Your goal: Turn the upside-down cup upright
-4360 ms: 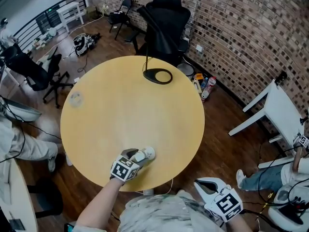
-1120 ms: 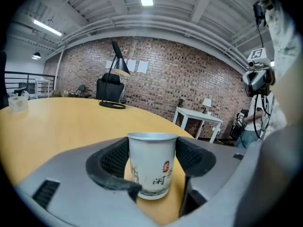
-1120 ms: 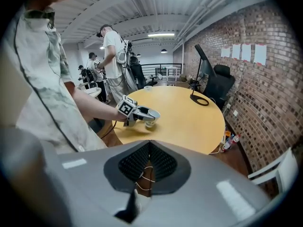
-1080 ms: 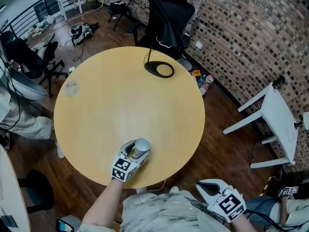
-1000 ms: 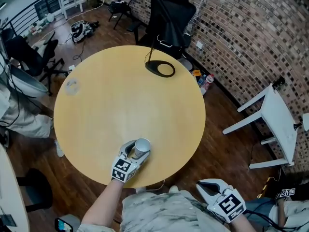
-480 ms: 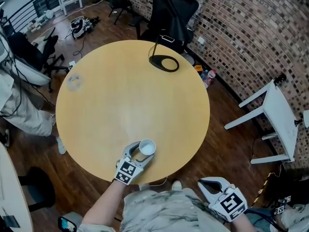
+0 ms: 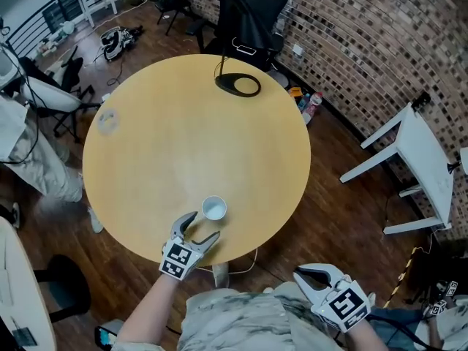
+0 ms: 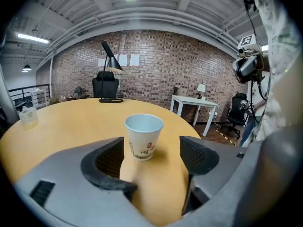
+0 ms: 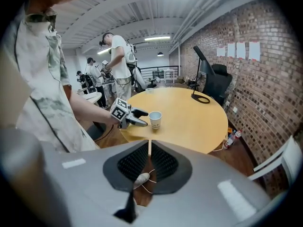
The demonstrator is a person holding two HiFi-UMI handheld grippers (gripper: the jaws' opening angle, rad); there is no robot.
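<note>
A white paper cup (image 7: 213, 209) stands upright, mouth up, on the round wooden table (image 7: 183, 123) near its front edge. My left gripper (image 7: 203, 227) sits just behind the cup, jaws opening, pads clear of it on either side. In the left gripper view the cup (image 8: 143, 136) stands beyond the spread fingertips of the left gripper (image 8: 152, 157), nothing pressed between them. My right gripper (image 7: 301, 273) hangs off the table at the lower right, jaws together and empty. The right gripper view shows the cup (image 9: 155, 119) and the left gripper (image 9: 142, 117) from afar.
A black lamp base (image 7: 238, 85) rests at the table's far edge, with a black office chair (image 7: 245, 13) behind it. A clear plastic cup (image 7: 107, 121) stands at the table's left side. A white side table (image 7: 424, 174) is on the right; people stand at left.
The left gripper's jaws let go of the cup and drew back toward the table edge. The cup, earlier tilted in the jaws, now stands free and upright.
</note>
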